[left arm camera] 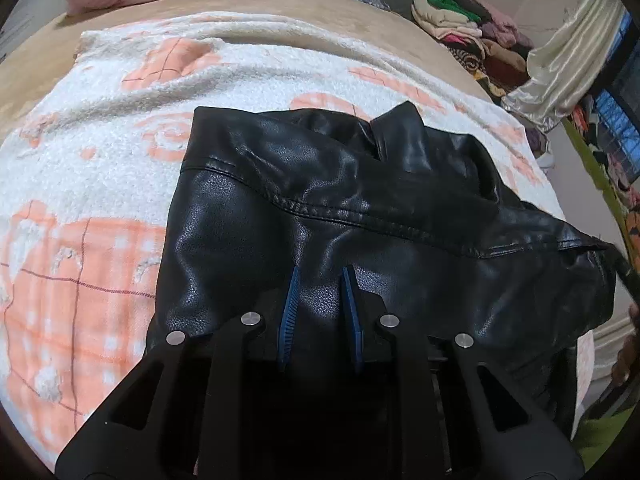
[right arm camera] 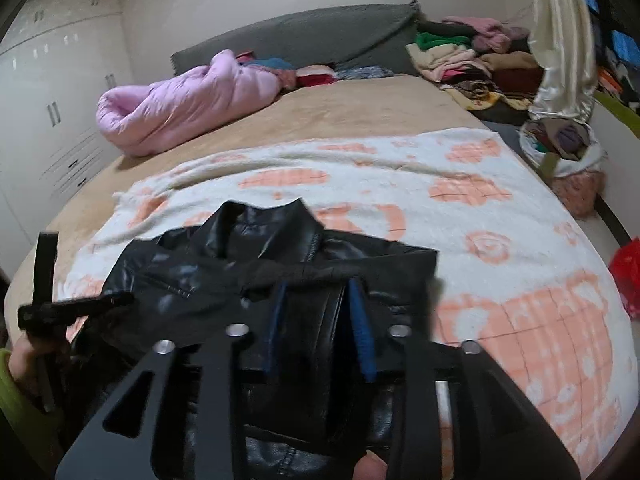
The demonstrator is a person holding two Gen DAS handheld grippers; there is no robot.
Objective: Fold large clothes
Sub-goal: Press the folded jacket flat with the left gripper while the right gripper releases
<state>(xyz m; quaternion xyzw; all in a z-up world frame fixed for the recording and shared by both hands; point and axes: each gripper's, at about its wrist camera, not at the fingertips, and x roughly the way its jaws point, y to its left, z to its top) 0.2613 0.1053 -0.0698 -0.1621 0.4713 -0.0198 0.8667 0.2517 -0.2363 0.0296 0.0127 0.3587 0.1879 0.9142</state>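
- Nearest the lens in the left view is the left claw [left arm camera: 320, 276], at 6 o'clock; its blue pads stand a narrow gap apart with a ridge of jacket [left arm camera: 360, 208] leather between them, seemingly pinched.
- The bed [right arm camera: 340, 108] carries everything; a white-and-peach blanket [right arm camera: 500, 248] covers its near half, and the jacket lies on that, collar toward 12 o'clock.
- The black jacket looks heavy for a garment, supple yet thick, with a slick surface; I judge it will hold soft rounded folds instead of sharp creases and may slide from a shallow pinch.
- Best holds are probably stitched seams, the collar or the hem, where the leather is doubled and less slippery.
- The right claw [right arm camera: 320, 292] has its pads apart around a thick dark band of jacket; they do not look pressed on it.
- Only the right view shows the pink quilt [right arm camera: 188, 100], the wardrobe at 9 o'clock, and the left claw's frame.
- Only the left view shows the shoulder seam clearly.
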